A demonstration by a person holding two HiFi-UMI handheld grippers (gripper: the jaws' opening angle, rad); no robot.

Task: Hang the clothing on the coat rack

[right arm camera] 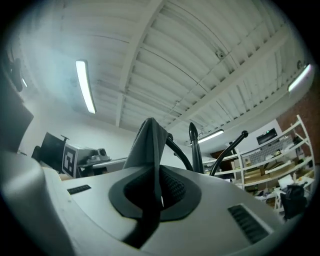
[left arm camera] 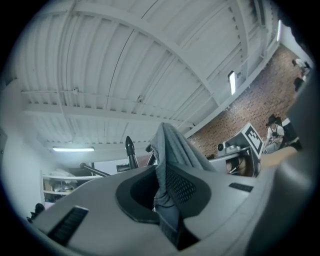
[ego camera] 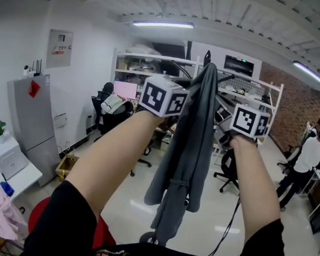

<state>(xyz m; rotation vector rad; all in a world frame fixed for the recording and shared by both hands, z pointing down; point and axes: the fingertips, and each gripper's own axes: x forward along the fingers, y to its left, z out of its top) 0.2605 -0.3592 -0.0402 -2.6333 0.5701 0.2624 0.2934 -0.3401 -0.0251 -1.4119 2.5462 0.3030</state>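
A dark grey garment hangs in long folds from both raised grippers, and its top edge lies against the black coat rack. My left gripper is shut on a fold of the fabric, which runs up out of the jaws. A pointed black rack peg stands just behind it. My right gripper is shut on another fold between its jaws. Curved rack pegs rise close behind the fabric. The garment hides the rack's pole in the head view.
White shelving and office chairs stand behind the rack. A grey cabinet is at the left wall. A person stands at the far right. A black cable trails on the floor; a red seat is below my left arm.
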